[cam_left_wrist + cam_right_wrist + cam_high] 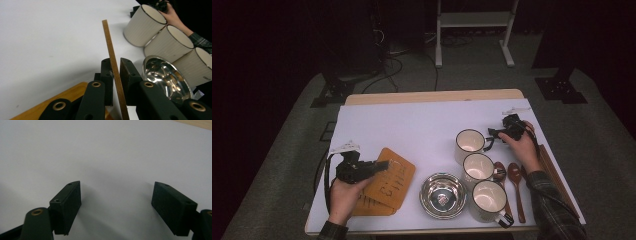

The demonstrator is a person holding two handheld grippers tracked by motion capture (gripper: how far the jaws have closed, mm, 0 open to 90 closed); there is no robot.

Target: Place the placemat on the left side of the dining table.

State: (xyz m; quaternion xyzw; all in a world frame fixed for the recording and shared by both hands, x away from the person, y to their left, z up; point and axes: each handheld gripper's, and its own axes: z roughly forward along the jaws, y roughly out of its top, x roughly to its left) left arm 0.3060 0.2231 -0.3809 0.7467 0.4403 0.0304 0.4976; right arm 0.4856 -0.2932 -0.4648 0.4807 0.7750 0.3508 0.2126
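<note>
Nearest the person, the left gripper [379,165] has its jaws clamped on the edge of the top wooden board [113,65], lifted on edge above a second wooden board [372,206] lying at the near left of the white table cover [412,122]; dark lettering is burned into the top board's face, too blurred to read. Beside it sit a shiny steel bowl [443,195], three cream mugs [478,167] in a row and two wooden spoons [515,186]. Farther back on the right, the right gripper [493,134] stands wide, nothing between its jaws, by the farthest mug.
</note>
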